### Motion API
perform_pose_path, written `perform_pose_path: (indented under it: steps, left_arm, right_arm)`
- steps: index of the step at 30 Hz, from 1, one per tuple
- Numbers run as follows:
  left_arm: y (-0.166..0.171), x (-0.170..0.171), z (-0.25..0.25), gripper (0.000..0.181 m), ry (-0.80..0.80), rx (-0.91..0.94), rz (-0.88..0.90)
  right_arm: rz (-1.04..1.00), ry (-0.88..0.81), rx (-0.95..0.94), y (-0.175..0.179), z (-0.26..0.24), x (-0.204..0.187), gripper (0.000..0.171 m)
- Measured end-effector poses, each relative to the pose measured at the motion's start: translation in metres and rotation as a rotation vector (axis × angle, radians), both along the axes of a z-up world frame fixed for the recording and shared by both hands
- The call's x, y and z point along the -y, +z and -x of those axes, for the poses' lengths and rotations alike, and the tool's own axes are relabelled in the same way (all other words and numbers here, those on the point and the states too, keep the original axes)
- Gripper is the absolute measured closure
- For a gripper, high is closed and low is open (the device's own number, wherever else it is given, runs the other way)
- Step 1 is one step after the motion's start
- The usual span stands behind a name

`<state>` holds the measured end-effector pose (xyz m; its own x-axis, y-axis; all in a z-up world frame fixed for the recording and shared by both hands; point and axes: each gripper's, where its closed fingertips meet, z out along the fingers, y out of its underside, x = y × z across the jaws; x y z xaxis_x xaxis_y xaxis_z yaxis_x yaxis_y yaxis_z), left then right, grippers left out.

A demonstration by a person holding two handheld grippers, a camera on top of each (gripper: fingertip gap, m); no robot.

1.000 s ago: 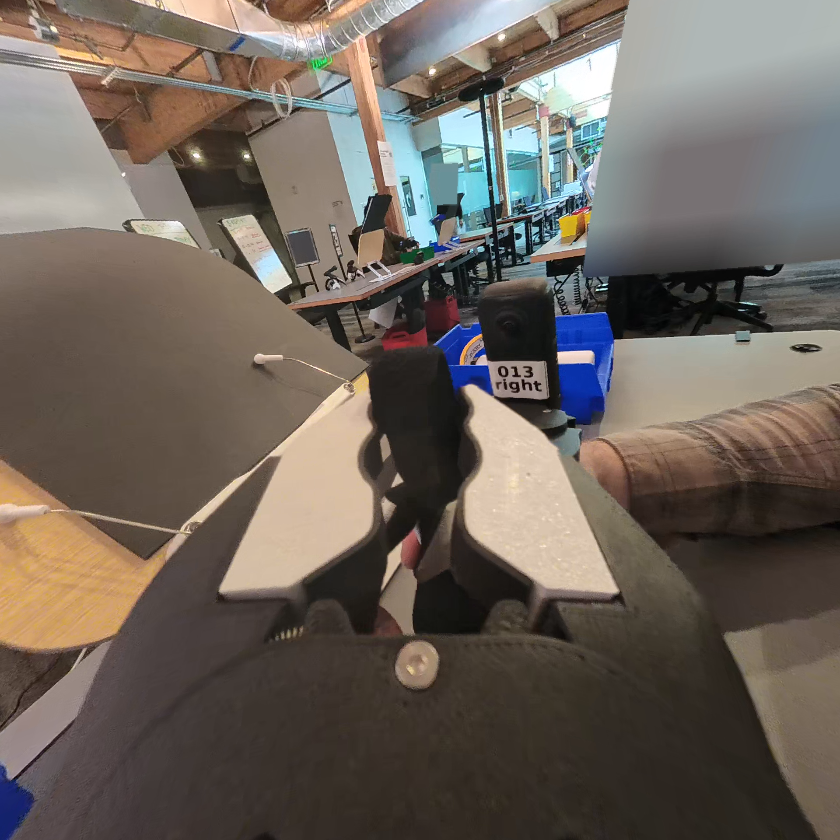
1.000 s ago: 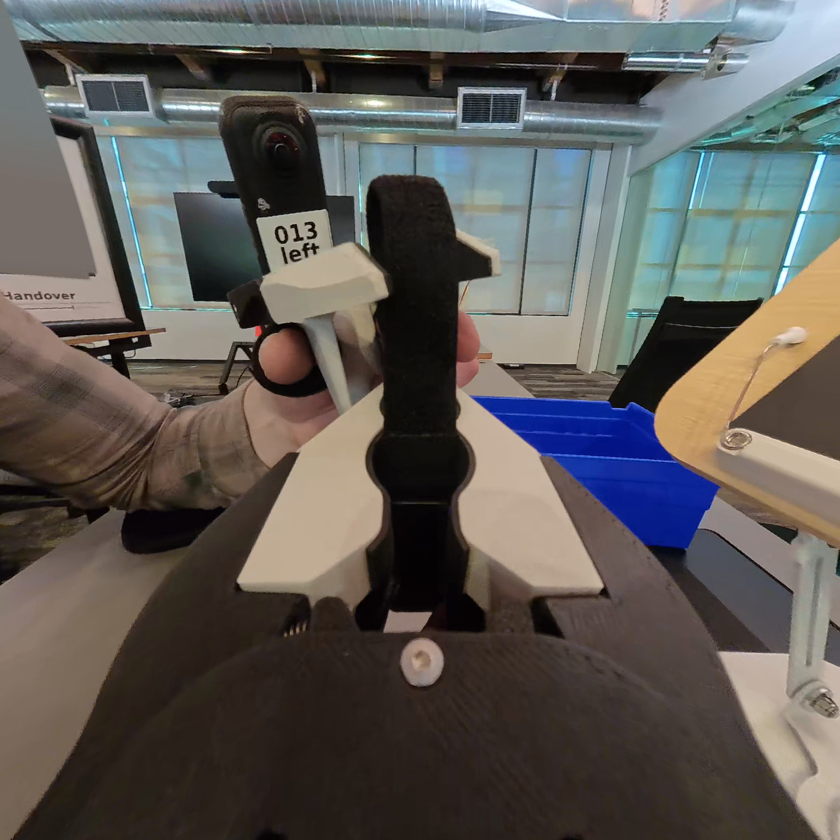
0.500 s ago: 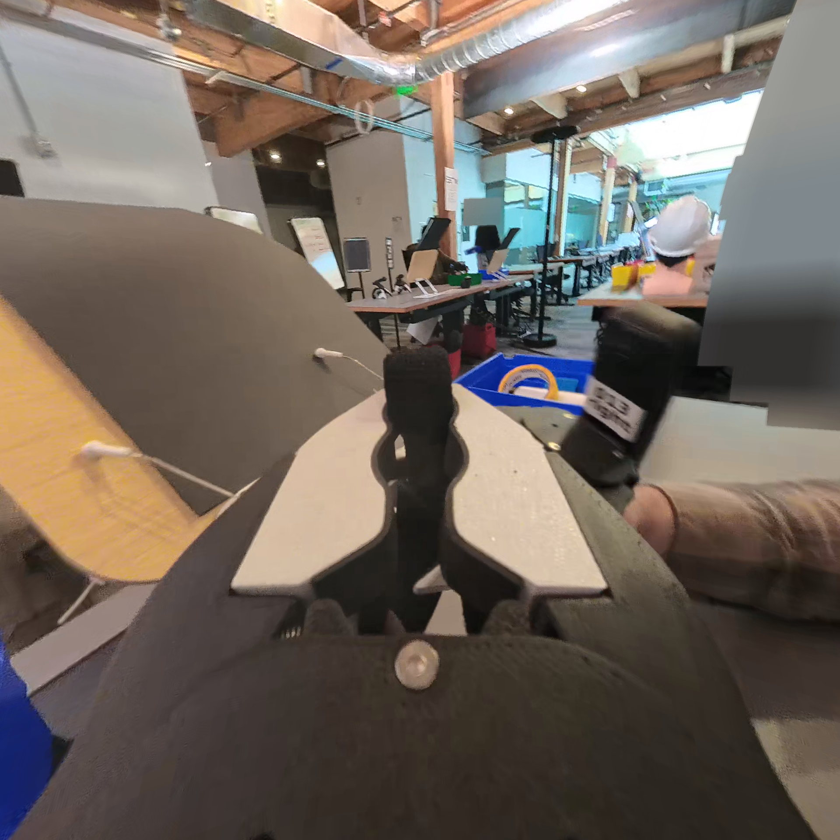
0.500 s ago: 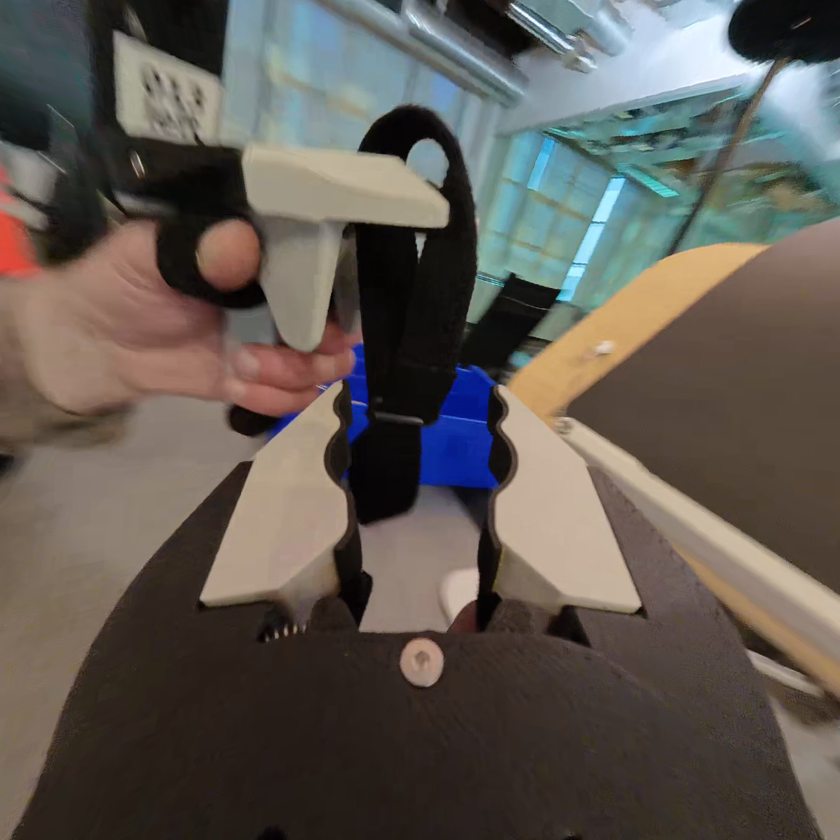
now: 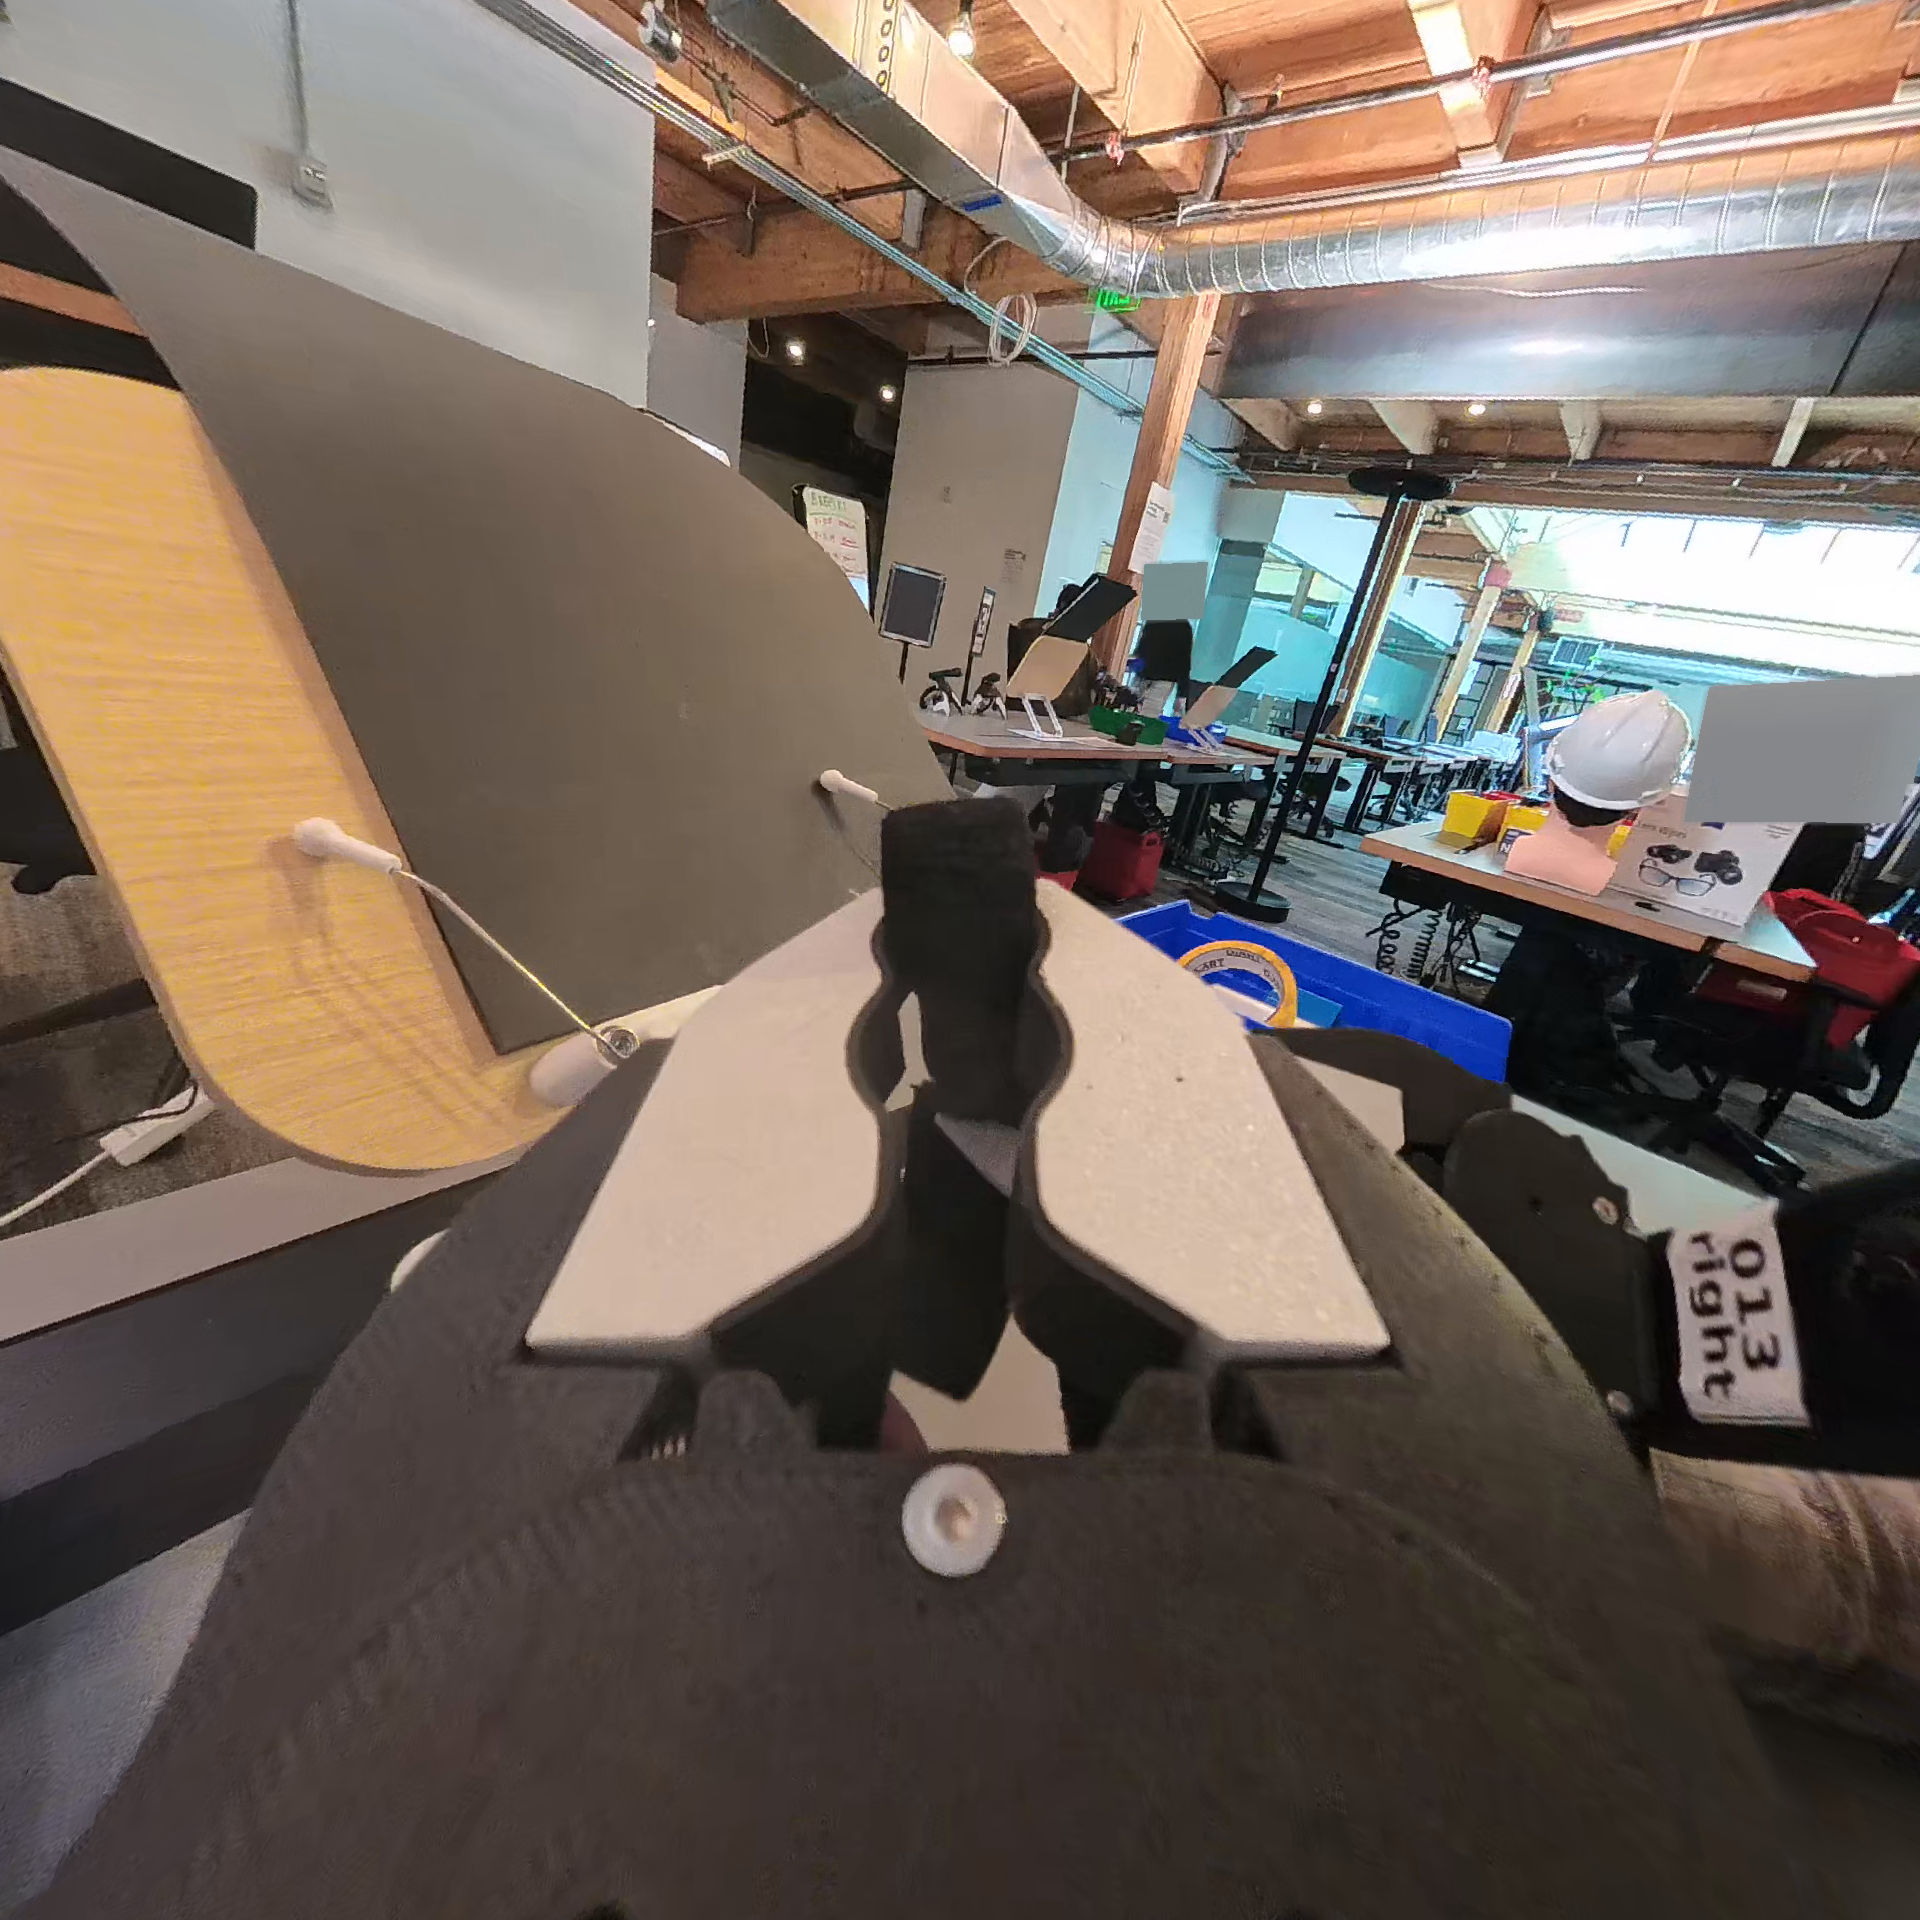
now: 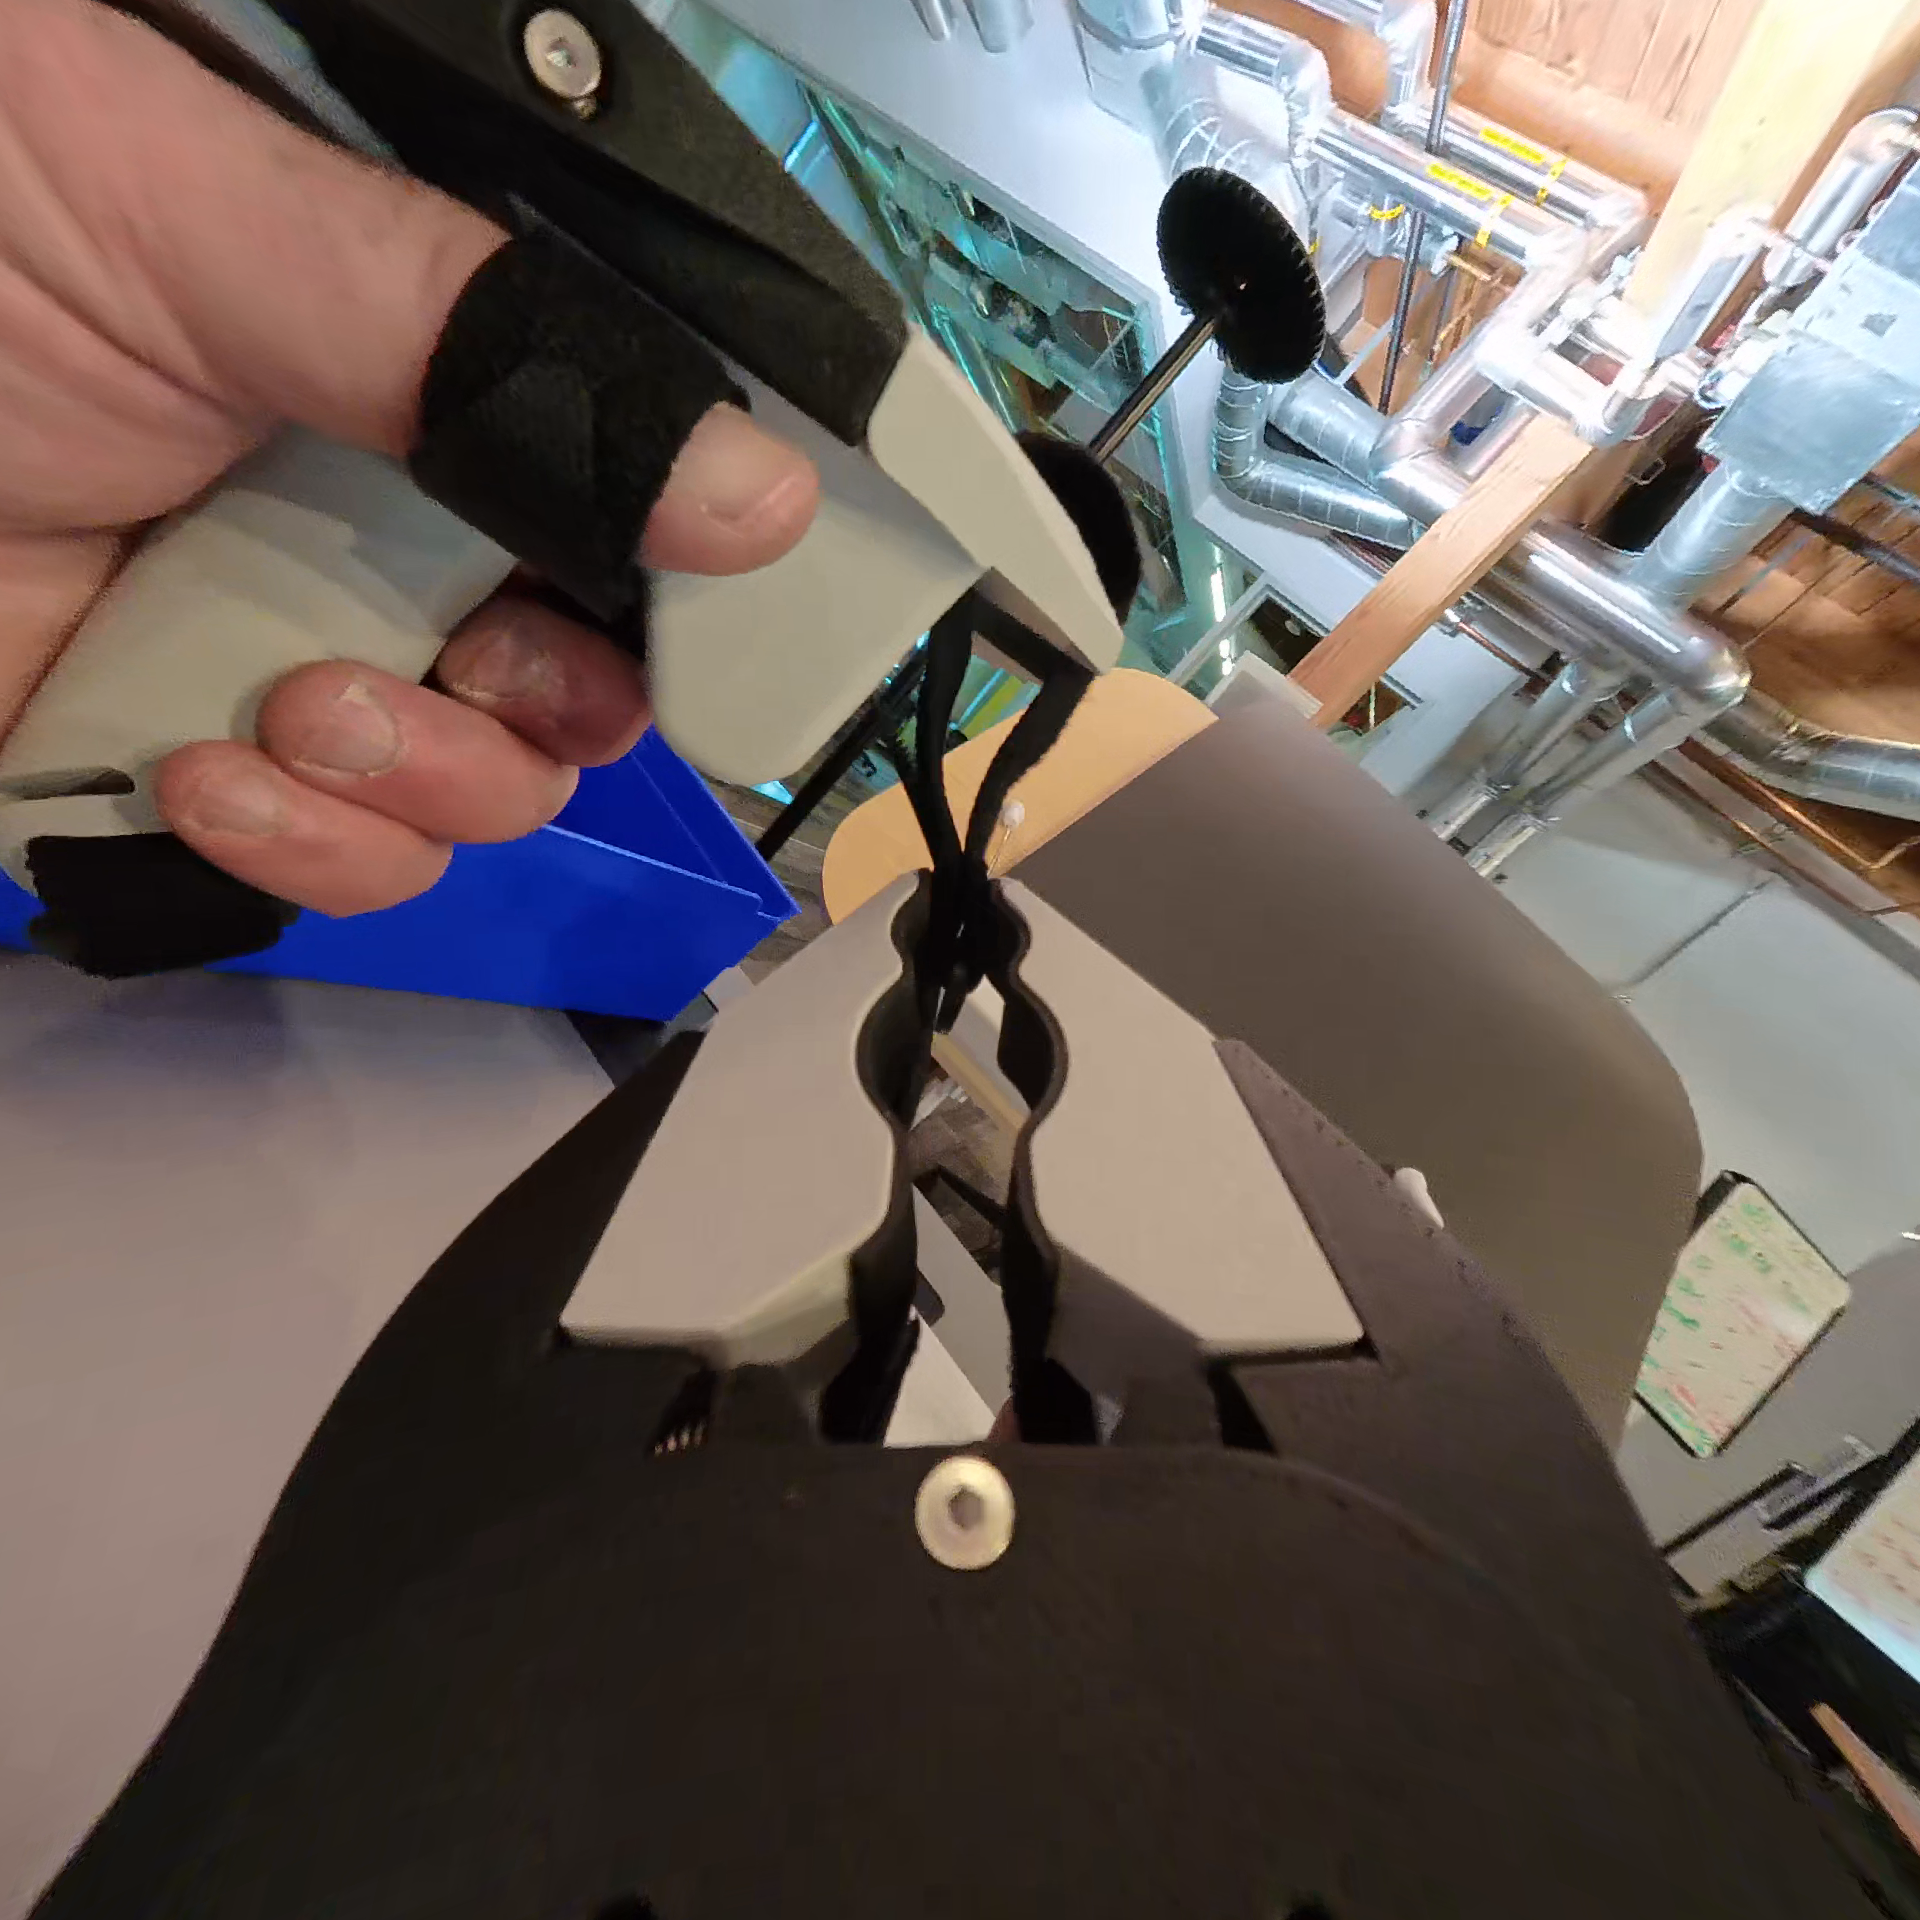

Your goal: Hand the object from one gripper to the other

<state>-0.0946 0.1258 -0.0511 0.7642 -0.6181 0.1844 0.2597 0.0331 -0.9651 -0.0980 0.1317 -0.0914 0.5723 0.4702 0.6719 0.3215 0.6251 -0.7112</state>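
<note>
L gripper (image 5: 961,940): fingers nearly closed, clamped on black strap (image 5: 956,883); fuzzy rounded end of the strap pokes up past the tips, rest hangs down between the wavy black pads.
L gripper pose: roughly level, aimed over the blue bin (image 5: 1351,997). In R wrist view it sits upper left (image 6: 1049,623), held by a hand (image 6: 208,436), thumb through a black loop, fingers curled under the grey grip.
R gripper (image 6: 961,904): fingers close together, tips pinching two thin black strands of the strap (image 6: 982,790); wider scalloped gaps farther back along the pads are open.
R gripper pose: tilted upward toward ceiling ducts, rolled sideways. Its black body with white label shows at right edge of L wrist view (image 5: 1621,1278), low, just beside the L gripper body; plaid sleeve (image 5: 1787,1558) below it.
Strap: soft felt-like fabric, looped; spans between both grippers, upper loop at L fingertips, lower strands cross at R fingertips. Held at both ends.
Fingers, material: grey plastic plates w/ grainy finish, black rubbery wavy liners, black textured printed bodies.
Blue bin: glossy plastic, on the pale worktop (image 6: 260,1164), holds a yellow tape roll (image 5: 1242,971).
Curved panel (image 5: 540,665): left of bin in L wrist view, matte grey face, light wood-grain edge.
</note>
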Motion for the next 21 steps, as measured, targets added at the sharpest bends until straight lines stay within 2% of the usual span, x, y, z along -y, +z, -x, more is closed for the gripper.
perform_pose_path:
  steps: [3,4,6,10,14,16,19,21]
  left_arm:
    - [0.002,0.001,-0.001,0.159,-0.008,-0.02,-0.031]
    - [0.004,0.002,-0.001,0.152,-0.017,-0.025,-0.054]
    - [0.01,0.008,-0.005,0.134,-0.062,-0.042,-0.11]
    - [0.014,0.018,-0.012,0.123,-0.148,-0.086,-0.172]
    - [0.002,0.018,-0.022,0.119,-0.214,-0.153,-0.121]
    - [-0.002,0.021,-0.027,0.124,-0.26,-0.135,-0.103]
    - [-0.004,0.027,-0.033,0.163,-0.293,-0.142,-0.124]
    - [-0.005,0.026,-0.032,0.174,-0.288,-0.138,-0.117]
  right_arm:
    - [0.119,0.103,-0.044,-0.001,0.001,0.0,0.167]
    - [0.204,0.15,-0.085,-0.002,0.0,-0.002,0.167]
    - [0.4,0.359,-0.146,-0.004,0.005,0.005,0.167]
    - [0.671,0.74,-0.31,0.008,-0.005,0.02,0.167]
    - [0.768,0.931,-0.294,0.006,-0.01,0.033,0.168]
    - [0.792,0.988,-0.3,0.005,-0.012,0.038,0.168]
    - [0.807,0.993,-0.251,-0.003,-0.008,0.041,0.168]
    - [0.814,1.004,-0.247,-0.003,-0.008,0.044,0.167]
